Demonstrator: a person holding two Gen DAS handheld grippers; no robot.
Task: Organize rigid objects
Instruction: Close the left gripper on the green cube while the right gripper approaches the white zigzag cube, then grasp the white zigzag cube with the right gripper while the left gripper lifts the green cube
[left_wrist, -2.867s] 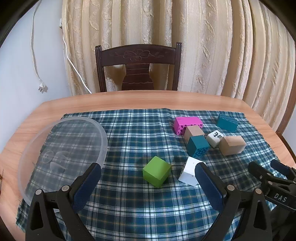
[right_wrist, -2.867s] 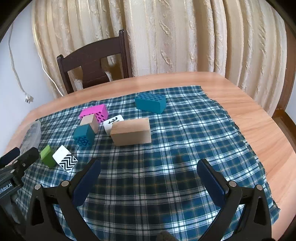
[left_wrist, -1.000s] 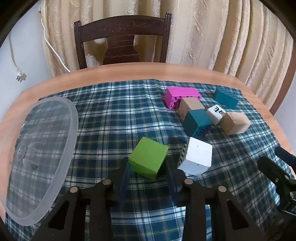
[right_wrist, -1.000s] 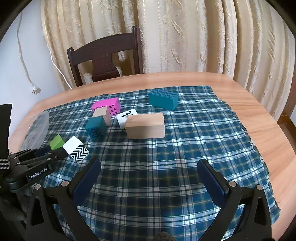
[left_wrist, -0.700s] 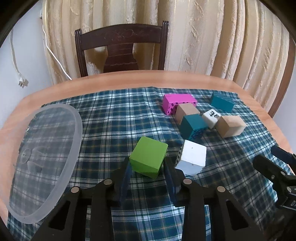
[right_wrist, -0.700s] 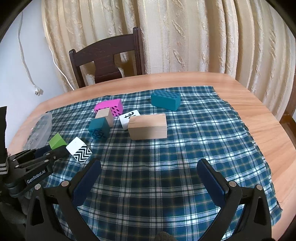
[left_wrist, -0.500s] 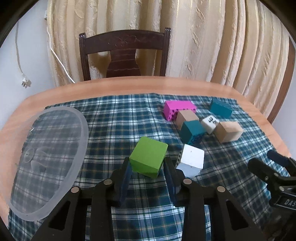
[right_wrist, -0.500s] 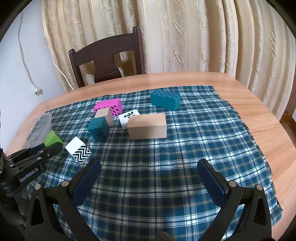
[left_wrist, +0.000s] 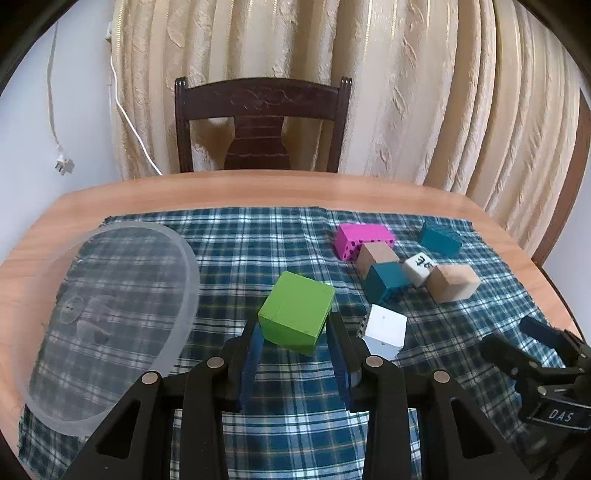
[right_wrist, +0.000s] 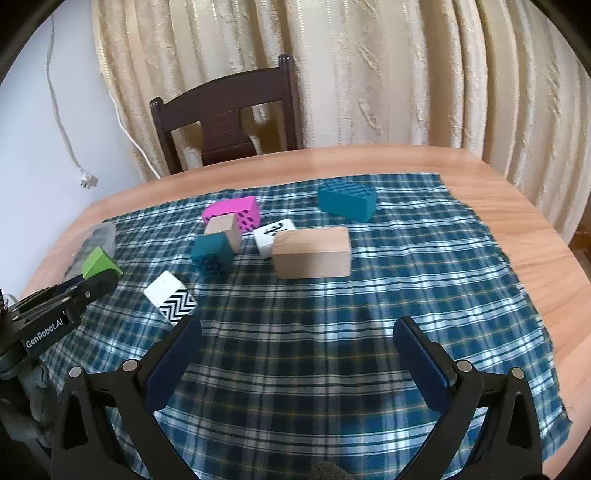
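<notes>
My left gripper (left_wrist: 293, 332) is shut on the green cube (left_wrist: 296, 311), held tilted above the plaid cloth; the same green cube (right_wrist: 99, 263) shows at the far left of the right wrist view. A clear round bowl (left_wrist: 173, 332) lies to its left. A white cube with a zigzag face (left_wrist: 384, 328) rests just right of it. Farther right cluster a magenta block (left_wrist: 362, 240), a small wooden cube (left_wrist: 376, 254), a teal cube (left_wrist: 386, 282), a white marked cube (left_wrist: 421, 267), a long wooden block (right_wrist: 312, 251) and a teal block (right_wrist: 347, 201). My right gripper (right_wrist: 297, 349) stands open over bare cloth.
The blue plaid cloth (right_wrist: 406, 266) covers most of the round wooden table (right_wrist: 517, 221). A dark wooden chair (left_wrist: 262, 122) stands behind the table against cream curtains. A white cable with a plug (left_wrist: 62, 164) hangs on the left wall.
The left gripper closed on the green cube and has lifted it off the cloth, drifting slightly left toward the bowl. The right gripper has stayed open and barely moved.
</notes>
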